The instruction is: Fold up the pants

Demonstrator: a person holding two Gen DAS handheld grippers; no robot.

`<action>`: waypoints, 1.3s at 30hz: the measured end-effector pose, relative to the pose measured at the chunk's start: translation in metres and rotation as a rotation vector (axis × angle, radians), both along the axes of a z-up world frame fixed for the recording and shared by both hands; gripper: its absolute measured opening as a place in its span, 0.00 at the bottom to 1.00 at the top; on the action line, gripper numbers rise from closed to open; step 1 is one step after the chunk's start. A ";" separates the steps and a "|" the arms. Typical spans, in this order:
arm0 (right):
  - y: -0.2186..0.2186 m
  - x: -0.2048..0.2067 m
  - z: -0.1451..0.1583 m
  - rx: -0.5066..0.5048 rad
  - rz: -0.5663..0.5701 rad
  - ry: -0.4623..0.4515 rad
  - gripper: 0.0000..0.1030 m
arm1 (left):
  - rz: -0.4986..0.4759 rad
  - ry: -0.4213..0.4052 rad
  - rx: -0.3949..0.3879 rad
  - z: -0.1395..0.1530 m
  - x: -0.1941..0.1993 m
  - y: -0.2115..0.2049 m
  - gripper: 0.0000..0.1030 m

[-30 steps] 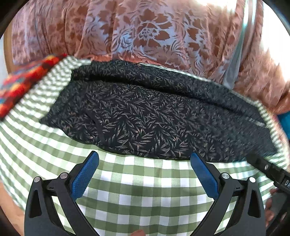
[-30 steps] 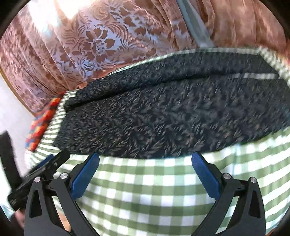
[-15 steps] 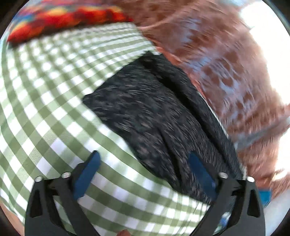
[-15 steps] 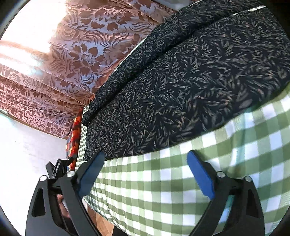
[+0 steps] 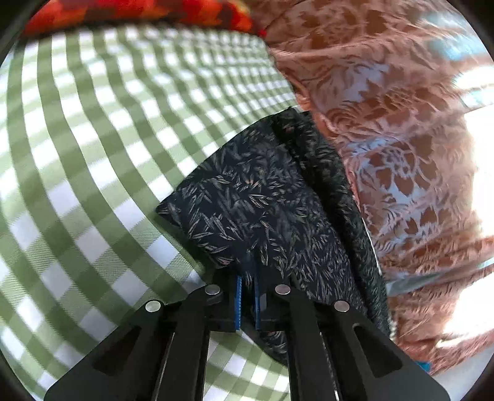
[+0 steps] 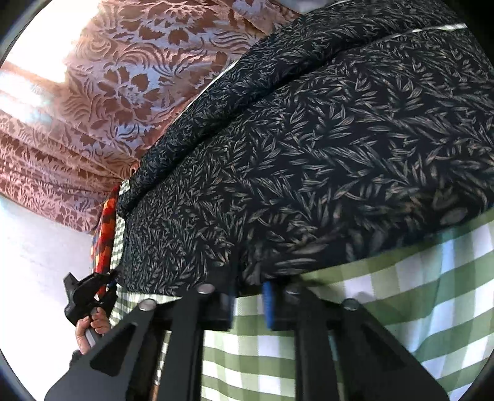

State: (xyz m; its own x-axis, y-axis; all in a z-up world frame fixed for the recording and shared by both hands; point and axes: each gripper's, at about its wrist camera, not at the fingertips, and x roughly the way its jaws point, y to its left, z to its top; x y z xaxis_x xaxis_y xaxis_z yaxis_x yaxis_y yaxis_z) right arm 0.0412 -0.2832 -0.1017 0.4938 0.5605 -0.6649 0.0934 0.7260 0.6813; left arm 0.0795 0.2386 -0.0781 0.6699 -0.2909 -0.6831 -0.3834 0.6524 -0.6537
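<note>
Gripping the near hem of the pants is the step in hand, judged from both wrist views. The left gripper (image 5: 246,303) has its blue pads drawn almost together with a fold of the dark leaf-print pants (image 5: 262,209) pinched between them, at the garment's near corner. The right gripper (image 6: 249,303) stands narrowed but not fully closed; the near edge of the pants (image 6: 324,148) drapes over its tips, and whether cloth is actually clamped between the pads cannot be told.

The pants lie spread flat on the green-and-white checked surface (image 5: 92,154), their far edge running along the floral curtain (image 5: 401,138). An orange-red patterned cloth (image 5: 139,12) lies at the surface's far end.

The next move likely calls for both grippers to lift the near edge together and carry it over toward the far edge, keeping the hem level so the layers meet evenly. The right-side grasp should be confirmed before lifting.

In the right wrist view, the left gripper (image 6: 89,290) appears low at the surface's far corner, held from below by a hand (image 6: 92,327) and pointing in along the hem.
</note>
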 end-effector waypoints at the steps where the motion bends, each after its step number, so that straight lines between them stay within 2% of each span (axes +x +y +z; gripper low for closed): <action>1: 0.001 -0.004 0.002 -0.008 0.015 -0.005 0.08 | -0.005 -0.002 0.016 0.003 -0.005 0.000 0.04; 5: -0.001 -0.029 0.007 -0.025 0.093 -0.019 0.08 | -0.024 -0.006 0.047 0.013 -0.033 0.001 0.04; 10: 0.003 -0.068 0.009 -0.039 0.222 -0.018 0.09 | -0.041 0.054 0.084 0.011 -0.076 0.007 0.04; 11: 0.001 -0.075 0.010 -0.026 0.241 -0.012 0.11 | -0.039 0.066 0.088 0.010 -0.083 0.009 0.04; 14: -0.017 -0.091 0.018 -0.032 0.227 -0.024 0.31 | -0.038 0.093 0.090 0.006 -0.101 0.015 0.04; 16: -0.053 -0.101 0.024 -0.043 0.130 -0.032 0.44 | -0.051 0.104 0.113 0.005 -0.103 0.014 0.04; 17: -0.066 -0.103 0.026 -0.050 0.086 -0.031 0.45 | -0.053 0.106 0.128 0.005 -0.102 0.013 0.04; 19: -0.118 -0.110 0.030 -0.128 -0.095 -0.015 0.55 | -0.059 0.116 0.163 0.005 -0.099 0.009 0.04; 21: -0.169 -0.115 0.031 -0.177 -0.282 -0.001 0.56 | -0.062 0.123 0.191 0.005 -0.096 0.004 0.04; 23: -0.204 -0.117 0.030 -0.226 -0.412 0.026 0.56 | -0.070 0.124 0.224 0.006 -0.096 0.001 0.04; 26: -0.254 -0.104 0.023 -0.297 -0.578 0.066 0.55 | -0.078 0.126 0.257 0.008 -0.094 -0.003 0.04; 30: -0.283 -0.077 0.009 -0.310 -0.648 0.114 0.44 | -0.090 0.132 0.317 0.010 -0.094 -0.009 0.04; 32: -0.294 -0.065 -0.002 -0.295 -0.664 0.132 0.34 | -0.092 0.135 0.331 0.010 -0.093 -0.011 0.04; 34: -0.295 -0.056 -0.004 -0.324 -0.663 0.144 0.07 | -0.097 0.137 0.339 0.010 -0.092 -0.011 0.04; 36: -0.293 -0.053 0.001 -0.348 -0.643 0.136 0.05 | -0.104 0.139 0.347 0.010 -0.091 -0.012 0.04; 39: -0.283 -0.066 0.026 -0.425 -0.624 0.099 0.05 | -0.119 0.136 0.358 0.014 -0.090 -0.012 0.04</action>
